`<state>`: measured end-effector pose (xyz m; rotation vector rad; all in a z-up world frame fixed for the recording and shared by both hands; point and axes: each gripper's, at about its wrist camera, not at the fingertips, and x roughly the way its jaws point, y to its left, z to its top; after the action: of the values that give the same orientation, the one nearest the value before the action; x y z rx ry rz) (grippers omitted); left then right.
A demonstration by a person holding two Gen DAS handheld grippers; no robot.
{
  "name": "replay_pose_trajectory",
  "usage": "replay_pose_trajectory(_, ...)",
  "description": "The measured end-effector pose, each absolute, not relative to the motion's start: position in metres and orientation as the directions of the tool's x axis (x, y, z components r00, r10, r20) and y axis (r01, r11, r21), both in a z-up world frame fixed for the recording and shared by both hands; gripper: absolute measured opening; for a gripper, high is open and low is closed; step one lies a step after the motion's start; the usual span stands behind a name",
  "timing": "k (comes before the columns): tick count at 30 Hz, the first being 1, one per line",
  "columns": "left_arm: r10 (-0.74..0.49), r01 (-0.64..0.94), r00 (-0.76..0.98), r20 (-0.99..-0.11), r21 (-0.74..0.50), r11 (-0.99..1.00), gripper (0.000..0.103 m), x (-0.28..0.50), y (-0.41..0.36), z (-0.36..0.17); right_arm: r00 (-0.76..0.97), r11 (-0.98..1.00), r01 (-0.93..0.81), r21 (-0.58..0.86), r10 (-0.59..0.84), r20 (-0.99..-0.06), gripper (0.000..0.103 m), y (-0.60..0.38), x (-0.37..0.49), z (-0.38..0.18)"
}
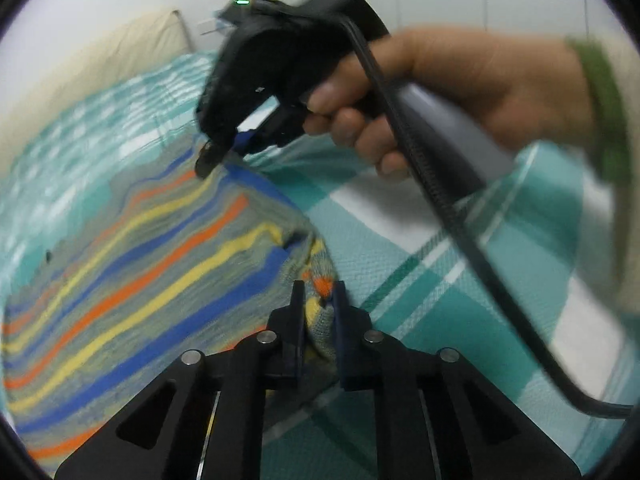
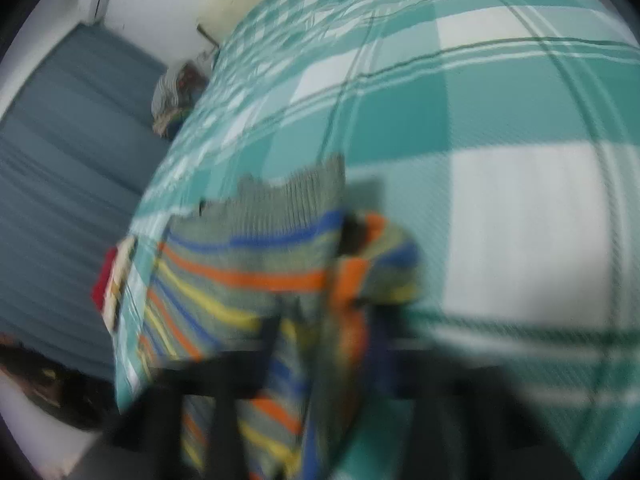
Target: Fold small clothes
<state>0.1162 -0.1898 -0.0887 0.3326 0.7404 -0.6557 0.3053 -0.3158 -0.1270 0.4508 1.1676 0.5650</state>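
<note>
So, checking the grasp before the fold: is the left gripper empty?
No, the left gripper is shut on a bunched edge of the striped garment.

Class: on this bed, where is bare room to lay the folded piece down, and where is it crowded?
Free: the checked bedsheet beside the striped garment, under the hand, and the sheet beyond the garment's ribbed hem. Crowded: the garment's near edge, where the left gripper and right gripper pinch it.

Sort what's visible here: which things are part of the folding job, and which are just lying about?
In the job:
striped knit garment
left gripper, shut on it
right gripper, shut on it

Lying about:
checked bedsheet
cream pillow
clothes heap beside the bed
red item
</note>
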Motion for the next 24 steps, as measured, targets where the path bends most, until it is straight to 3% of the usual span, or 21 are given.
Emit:
replay_pose_trajectory(6,-0.511,0.546,0.587,-0.629,-0.159,0.823,0.008,0.11,-0.091,-0.044,0.333,0.761,-0.273,0.588,0.648,-0.685,0.011,-0.281,0.291,-0.068)
replay_pose_trajectory(12,-0.463,0.371,0.648,-0.605,-0.28,0.886,0.008,0.11,0.019,-0.022,0.308,0.727,-0.39,0.565,0.681,-0.664,0.011,-0.18,0.289,-0.02)
replay_pose_trajectory(17,-0.357,0.226,0.676,-0.645,-0.28,0.933,0.008,0.111,0.079,-0.039,0.257,0.712,-0.468,0.523,0.676,-0.69,0.011,-0.074,0.295,-0.025)
replay_pose_trajectory(24,-0.27,0.057,0.662,-0.699,-0.313,0.948,0.012,0.122,0.124,-0.081,0.195,0.736,-0.492,0.465,0.614,-0.765,0.012,0.023,0.308,-0.076)
